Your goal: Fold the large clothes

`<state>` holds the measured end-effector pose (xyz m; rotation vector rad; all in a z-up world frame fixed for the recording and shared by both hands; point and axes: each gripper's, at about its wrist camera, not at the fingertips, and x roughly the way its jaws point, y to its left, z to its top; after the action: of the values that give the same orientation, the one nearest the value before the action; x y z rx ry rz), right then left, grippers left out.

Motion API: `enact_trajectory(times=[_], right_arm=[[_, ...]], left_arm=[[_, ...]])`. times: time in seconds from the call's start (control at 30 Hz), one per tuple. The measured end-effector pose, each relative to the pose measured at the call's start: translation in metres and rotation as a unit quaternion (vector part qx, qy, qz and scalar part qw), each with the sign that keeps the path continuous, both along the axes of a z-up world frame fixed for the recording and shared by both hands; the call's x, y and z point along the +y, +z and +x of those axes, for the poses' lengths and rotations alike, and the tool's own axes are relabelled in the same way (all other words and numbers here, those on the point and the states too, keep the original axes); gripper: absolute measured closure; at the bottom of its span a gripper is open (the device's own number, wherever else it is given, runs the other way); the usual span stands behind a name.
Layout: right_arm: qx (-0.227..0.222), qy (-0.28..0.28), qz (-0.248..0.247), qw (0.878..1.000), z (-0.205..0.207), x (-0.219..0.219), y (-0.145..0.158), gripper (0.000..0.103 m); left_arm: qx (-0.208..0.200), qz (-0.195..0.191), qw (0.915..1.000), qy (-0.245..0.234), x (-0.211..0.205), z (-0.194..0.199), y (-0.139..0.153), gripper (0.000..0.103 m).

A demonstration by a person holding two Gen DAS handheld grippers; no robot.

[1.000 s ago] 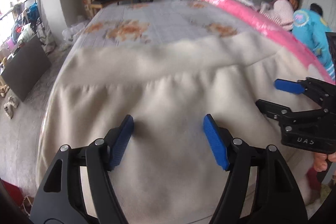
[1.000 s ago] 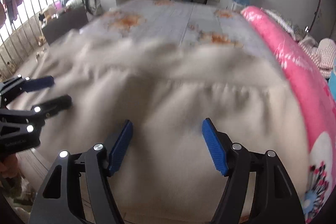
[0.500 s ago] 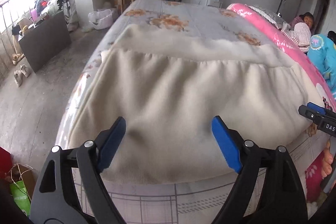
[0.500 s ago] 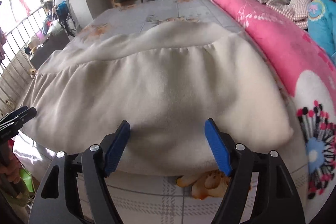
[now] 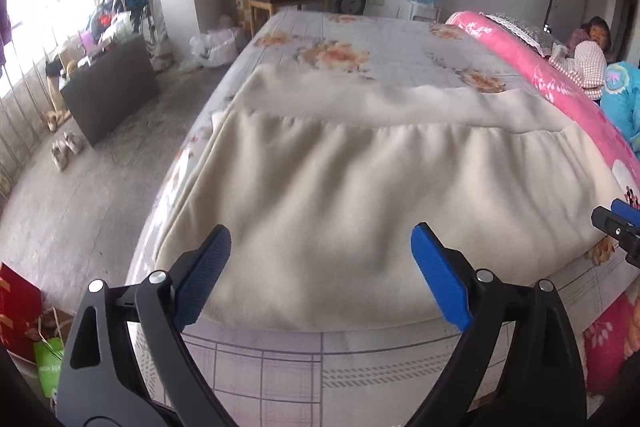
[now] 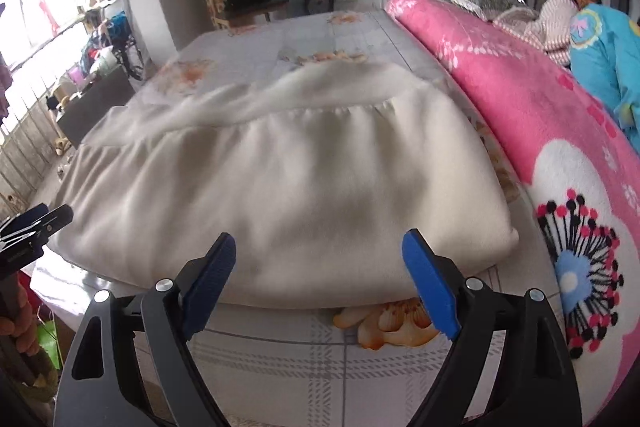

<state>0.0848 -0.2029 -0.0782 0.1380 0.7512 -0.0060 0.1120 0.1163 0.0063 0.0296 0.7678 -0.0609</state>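
Note:
A large cream garment [image 5: 360, 187] lies folded in a wide band across the near end of the bed, its gathered seam toward the far side. My left gripper [image 5: 320, 247] hovers over the garment's near left edge. Its jaws are opening, and nothing is pinched between the blue pads [image 5: 436, 279]. My right gripper [image 6: 320, 251] hangs over the near right part of the same garment [image 6: 280, 187]. Its jaws are also opening and hold nothing. Each gripper shows at the edge of the other's view: the right gripper [image 5: 618, 223] and the left gripper [image 6: 32, 227].
The bed [image 5: 360, 39] has a floral checked sheet. A rolled pink blanket [image 6: 520, 99] runs along its right side, with people in blue and striped clothes [image 6: 600, 39] beyond it. A dark cabinet [image 5: 108, 87], shoes and bags stand on the floor to the left.
Both grippers have drawn back from over the garment toward the near bed edge and their jaws have spread wider. The garment now lies settled and flat.

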Motion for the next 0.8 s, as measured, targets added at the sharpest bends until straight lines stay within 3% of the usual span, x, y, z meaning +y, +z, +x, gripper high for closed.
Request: enact_trajectory(times=[0.17,0.2,0.3,0.8], right_arm=[[0.031,0.048,0.003,0.998,0.011,0.024,-0.018,0.009],[0.044,0.049,-0.003,0.998,0.015,0.028,-0.027,0.007],[0.034,0.046,-0.045,0.997,0.012,0.039,-0.033,0.006],[0.045,0.049,-0.033,0.997,0.013,0.036,-0.031,0.006]], left_arm=[[0.055,0.023,0.9982,0.008,-0.026,0.017,-0.026,0.015],[0.045,0.032,0.9983,0.018,-0.03,0.017,-0.029,0.01],[0.035,0.036,0.9984,0.028,-0.032,0.013,-0.027,0.009],[0.054,0.04,0.9971,0.036,-0.031,0.021,-0.028,0.007]])
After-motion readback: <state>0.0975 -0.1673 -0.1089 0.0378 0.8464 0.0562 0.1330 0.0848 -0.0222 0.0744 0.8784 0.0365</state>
